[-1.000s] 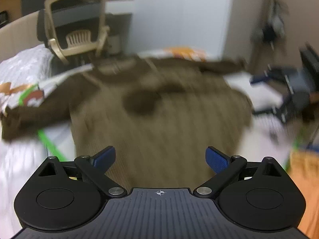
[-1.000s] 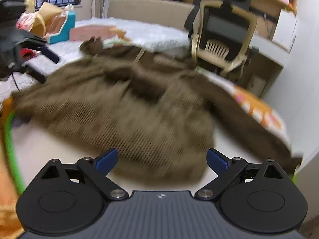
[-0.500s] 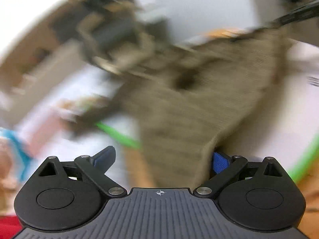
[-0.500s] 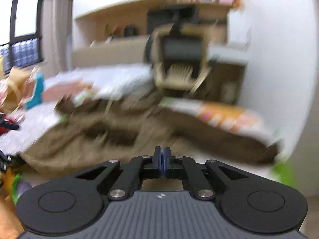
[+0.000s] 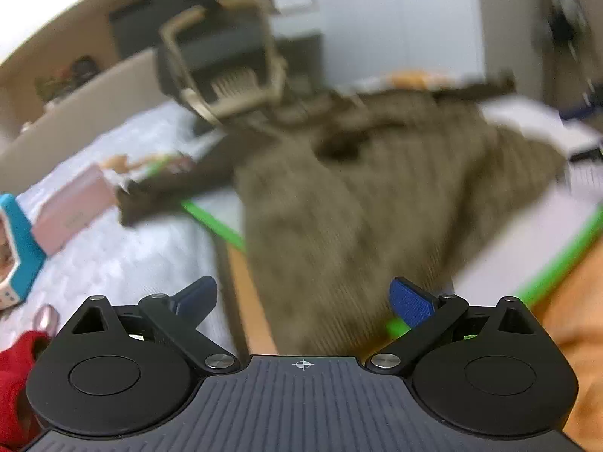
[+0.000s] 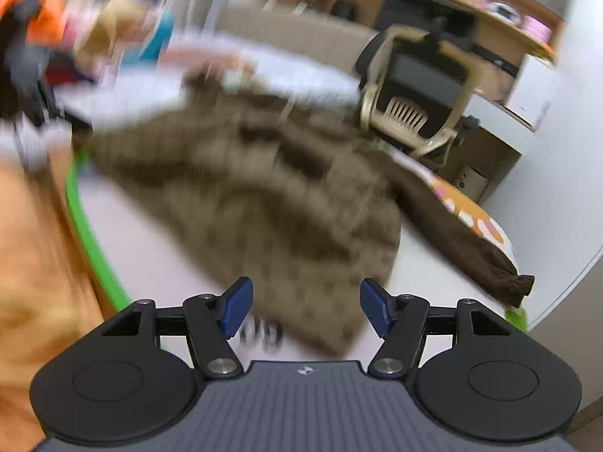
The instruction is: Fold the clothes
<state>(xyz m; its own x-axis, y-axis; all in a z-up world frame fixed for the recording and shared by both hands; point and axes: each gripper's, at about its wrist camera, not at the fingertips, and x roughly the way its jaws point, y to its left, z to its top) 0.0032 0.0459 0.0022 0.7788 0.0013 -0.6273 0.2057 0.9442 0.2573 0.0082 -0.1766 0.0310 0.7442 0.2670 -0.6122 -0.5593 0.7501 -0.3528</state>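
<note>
Both tools now gape empty, the right tool (image 6: pixel 303 309) reopened and the left tool (image 5: pixel 303 301) off the brown sweater's (image 6: pixel 264 203) hem, so regrip both hem corners squarely before folding.

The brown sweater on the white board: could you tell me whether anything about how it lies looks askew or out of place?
Yes. The brown sweater lies crooked and rumpled on the white board, not flat. One sleeve trails off the board's edge, its cuff hanging past the green rim, and the other sleeve spills onto the bed.
</note>
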